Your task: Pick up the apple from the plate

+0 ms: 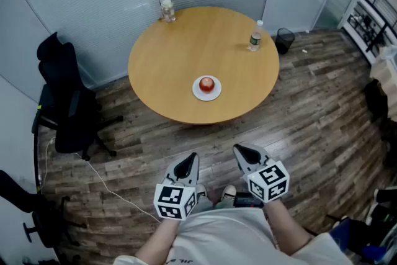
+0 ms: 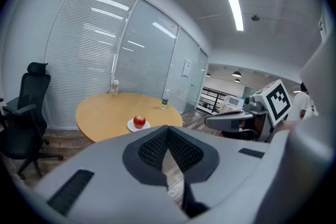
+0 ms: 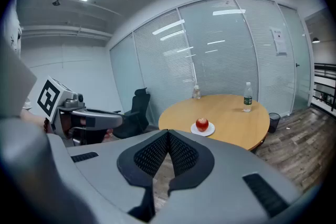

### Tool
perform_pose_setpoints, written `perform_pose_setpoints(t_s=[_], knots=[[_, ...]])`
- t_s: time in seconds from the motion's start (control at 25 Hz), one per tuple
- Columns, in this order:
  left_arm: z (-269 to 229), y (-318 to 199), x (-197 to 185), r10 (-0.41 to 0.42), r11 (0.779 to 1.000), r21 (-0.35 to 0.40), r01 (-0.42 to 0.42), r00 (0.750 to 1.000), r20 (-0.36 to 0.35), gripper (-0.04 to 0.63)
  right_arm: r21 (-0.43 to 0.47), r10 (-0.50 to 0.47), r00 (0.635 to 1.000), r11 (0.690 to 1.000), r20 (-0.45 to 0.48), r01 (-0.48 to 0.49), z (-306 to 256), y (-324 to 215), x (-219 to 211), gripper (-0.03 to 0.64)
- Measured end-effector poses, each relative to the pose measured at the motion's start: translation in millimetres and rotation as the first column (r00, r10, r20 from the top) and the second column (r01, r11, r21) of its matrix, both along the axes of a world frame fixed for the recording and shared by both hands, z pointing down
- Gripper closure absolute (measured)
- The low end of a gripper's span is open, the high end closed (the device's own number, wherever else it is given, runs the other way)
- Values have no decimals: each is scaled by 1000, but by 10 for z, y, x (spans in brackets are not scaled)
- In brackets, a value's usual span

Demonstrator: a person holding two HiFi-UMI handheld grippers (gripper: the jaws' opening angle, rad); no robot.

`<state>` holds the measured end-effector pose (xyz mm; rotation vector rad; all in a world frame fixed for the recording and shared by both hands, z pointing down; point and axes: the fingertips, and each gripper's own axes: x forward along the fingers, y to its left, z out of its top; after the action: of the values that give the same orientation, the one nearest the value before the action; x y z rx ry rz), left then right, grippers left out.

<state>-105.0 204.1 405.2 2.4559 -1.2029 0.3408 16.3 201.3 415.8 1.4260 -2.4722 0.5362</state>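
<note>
A red apple (image 1: 207,84) rests on a small white plate (image 1: 200,94) near the front edge of a round wooden table (image 1: 186,53). Both grippers hang over the floor well short of the table, close to my body. My left gripper (image 1: 191,158) is shut with nothing in it, and my right gripper (image 1: 239,150) is shut and empty too. In the left gripper view the apple (image 2: 139,121) lies far ahead on its plate (image 2: 131,126), beyond the left gripper (image 2: 168,128). From the right gripper (image 3: 168,134) the apple (image 3: 202,124) is likewise distant.
A water bottle (image 1: 255,36) stands at the table's right side and a clear jar (image 1: 167,10) at its far edge. A black office chair (image 1: 65,102) is left of the table, a black bin (image 1: 285,40) to its right. A cable (image 1: 105,186) runs over the wood floor.
</note>
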Motion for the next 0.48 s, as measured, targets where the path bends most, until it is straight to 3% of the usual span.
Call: perform_pose_setpoints(t_s=[0.48], knots=[[2,-112,-8,18,1000,-2,-18,1000,-2,592,-10,14,1000,1000,2,-14,-6,-87,-22,588]])
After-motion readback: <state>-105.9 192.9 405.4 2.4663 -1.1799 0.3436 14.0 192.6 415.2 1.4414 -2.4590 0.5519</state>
